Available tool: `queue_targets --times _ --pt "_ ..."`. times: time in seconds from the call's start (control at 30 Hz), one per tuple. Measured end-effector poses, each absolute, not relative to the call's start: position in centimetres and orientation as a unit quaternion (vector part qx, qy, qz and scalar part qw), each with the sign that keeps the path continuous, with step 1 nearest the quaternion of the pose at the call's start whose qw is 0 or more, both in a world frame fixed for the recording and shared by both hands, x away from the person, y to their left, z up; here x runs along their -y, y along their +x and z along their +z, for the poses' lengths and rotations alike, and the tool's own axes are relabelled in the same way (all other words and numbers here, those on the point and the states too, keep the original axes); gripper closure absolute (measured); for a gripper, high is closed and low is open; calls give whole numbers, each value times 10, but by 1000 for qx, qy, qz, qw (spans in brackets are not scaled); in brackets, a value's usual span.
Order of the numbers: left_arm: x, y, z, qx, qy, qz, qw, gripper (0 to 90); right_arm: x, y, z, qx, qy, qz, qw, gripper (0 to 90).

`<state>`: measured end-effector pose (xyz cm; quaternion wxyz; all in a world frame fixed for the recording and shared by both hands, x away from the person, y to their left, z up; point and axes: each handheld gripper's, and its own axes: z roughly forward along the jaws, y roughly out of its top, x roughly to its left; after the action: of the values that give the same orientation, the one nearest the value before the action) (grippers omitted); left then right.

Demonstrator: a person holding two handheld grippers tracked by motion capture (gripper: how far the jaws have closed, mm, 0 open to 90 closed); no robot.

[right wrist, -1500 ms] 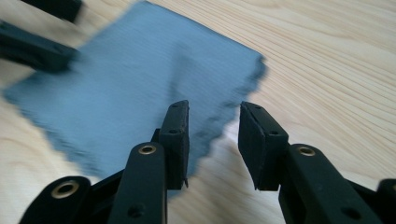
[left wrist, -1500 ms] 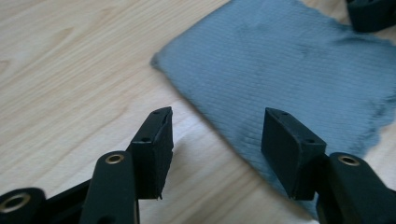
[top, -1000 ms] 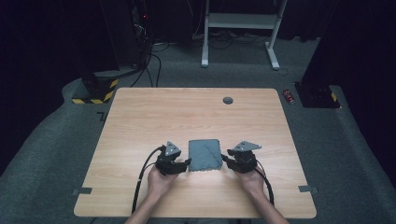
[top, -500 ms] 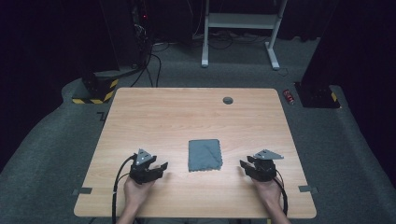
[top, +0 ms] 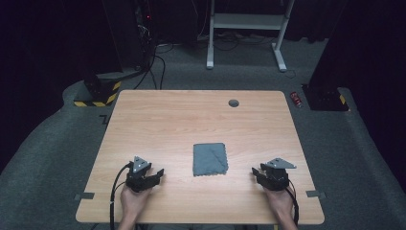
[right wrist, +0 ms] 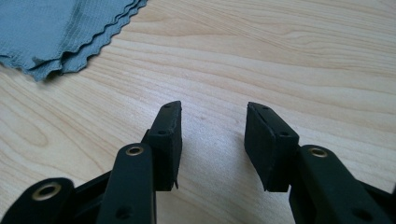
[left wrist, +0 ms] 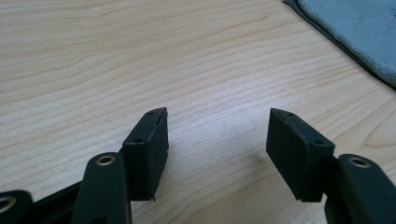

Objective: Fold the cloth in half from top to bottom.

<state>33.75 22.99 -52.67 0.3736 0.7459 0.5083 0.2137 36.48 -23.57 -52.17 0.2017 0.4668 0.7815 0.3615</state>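
While you rest both hands near the table's (top: 143,120) front edge, the folded cloth (top: 210,159) lies midway between left gripper (top: 157,174) and right gripper (top: 255,173); the left gripper view puts the cloth (left wrist: 355,32) upper right of empty, parted jaws; the right gripper view puts it (right wrist: 56,32) upper left, jaws just opening on nothing

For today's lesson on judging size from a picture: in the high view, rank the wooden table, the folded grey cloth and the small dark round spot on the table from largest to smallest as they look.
1. wooden table
2. folded grey cloth
3. dark round spot, far smaller than the cloth
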Motion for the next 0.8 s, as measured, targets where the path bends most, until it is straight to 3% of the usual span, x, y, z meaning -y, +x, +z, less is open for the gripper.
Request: queue_targets --times 0.4,0.8 --pt "-223 336 -528 -507 755 234 344 331 238 361 -523 -791 462 342 210 457" --pt "-223 336 -528 -502 759 229 345 295 237 363 -523 -795 455 343 207 415"
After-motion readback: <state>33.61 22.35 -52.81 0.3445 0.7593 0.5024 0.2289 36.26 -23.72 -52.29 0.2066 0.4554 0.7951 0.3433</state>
